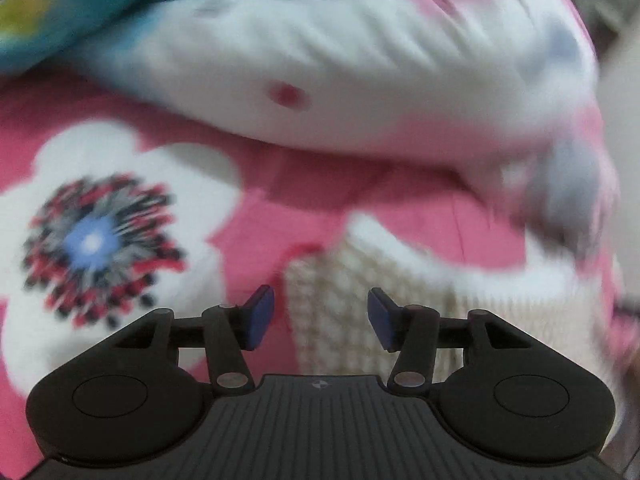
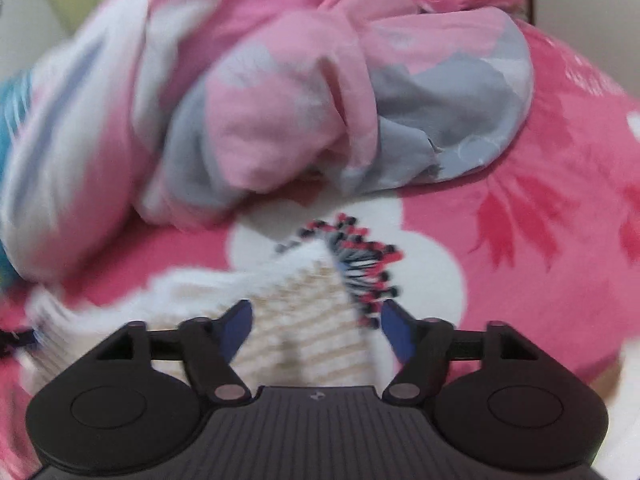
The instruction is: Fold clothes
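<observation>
1. The left gripper (image 1: 321, 318) is seen with its jaws apart; the blue pads (image 1: 259, 316) stand clear of the cloth, and nothing is pressed between them.
2. A cream knitted garment (image 1: 360, 304) with a fluffy white edge is seen lying just beyond and below the left gripper's fingers, spreading off to their right.
3. The garment is laid on a pink bedcover (image 1: 260, 184) printed with large white flowers; one flower with a blue centre (image 1: 92, 242) is seen well to the left of the left gripper.
4. Farther ahead of the left gripper a white cloth bundle (image 1: 340, 80) with a red dot is seen, and a turquoise fabric (image 1: 100, 4) beyond it at the upper left. Much of this view is blurred.
5. The right gripper (image 2: 316, 330) is likewise seen with its jaws wide apart, gripping nothing.
6. A corner of the same cream garment (image 2: 304, 320) is seen between and just past the right gripper's fingers, untouched by the pads, so far as can be told.
7. Ahead of the right gripper a crumpled pink and grey heap of clothes (image 2: 300, 112) is seen resting on the bedcover (image 2: 540, 240).
</observation>
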{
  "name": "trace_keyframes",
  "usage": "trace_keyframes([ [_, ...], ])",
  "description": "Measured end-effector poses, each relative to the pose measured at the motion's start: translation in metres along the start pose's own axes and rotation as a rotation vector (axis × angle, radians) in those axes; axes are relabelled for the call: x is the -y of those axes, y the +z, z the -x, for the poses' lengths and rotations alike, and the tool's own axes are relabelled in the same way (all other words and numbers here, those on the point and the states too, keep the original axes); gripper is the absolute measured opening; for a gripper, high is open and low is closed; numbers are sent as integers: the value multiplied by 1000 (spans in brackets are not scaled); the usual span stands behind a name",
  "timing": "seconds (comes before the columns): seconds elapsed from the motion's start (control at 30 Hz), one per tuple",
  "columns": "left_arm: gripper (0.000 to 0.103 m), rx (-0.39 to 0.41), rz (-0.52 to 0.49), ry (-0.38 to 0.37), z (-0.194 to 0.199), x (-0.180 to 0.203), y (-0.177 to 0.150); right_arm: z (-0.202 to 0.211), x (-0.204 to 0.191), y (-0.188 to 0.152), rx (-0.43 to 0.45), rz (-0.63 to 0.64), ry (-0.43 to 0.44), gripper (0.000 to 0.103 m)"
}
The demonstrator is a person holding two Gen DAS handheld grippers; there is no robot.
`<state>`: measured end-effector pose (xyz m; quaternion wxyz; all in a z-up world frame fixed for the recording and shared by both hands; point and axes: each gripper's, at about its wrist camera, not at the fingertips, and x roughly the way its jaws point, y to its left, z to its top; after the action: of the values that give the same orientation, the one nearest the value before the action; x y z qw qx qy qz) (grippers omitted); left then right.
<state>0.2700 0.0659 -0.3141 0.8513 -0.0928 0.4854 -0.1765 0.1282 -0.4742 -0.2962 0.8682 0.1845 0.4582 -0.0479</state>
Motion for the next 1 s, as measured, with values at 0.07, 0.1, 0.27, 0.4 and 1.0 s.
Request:
trace_keyframes([
  [0.07, 49, 8, -13, 6, -4, 4, -4, -16, 2, 4, -46, 57, 22, 76],
  [0.1, 42, 13, -3, 16, -7, 4, -2, -22, 3, 3, -60, 64, 19, 76],
  [0.27, 8, 41, -26, 66, -6, 12, 3, -34, 13, 1, -80, 18, 57, 16],
  [0.4, 6, 79, -40, 92, -1, 24, 11, -18, 13, 3, -19, -15, 107, 4],
  [1.0, 29, 100, -293, 157, 68, 62, -22, 45, -12, -20, 43, 29, -94, 24],
])
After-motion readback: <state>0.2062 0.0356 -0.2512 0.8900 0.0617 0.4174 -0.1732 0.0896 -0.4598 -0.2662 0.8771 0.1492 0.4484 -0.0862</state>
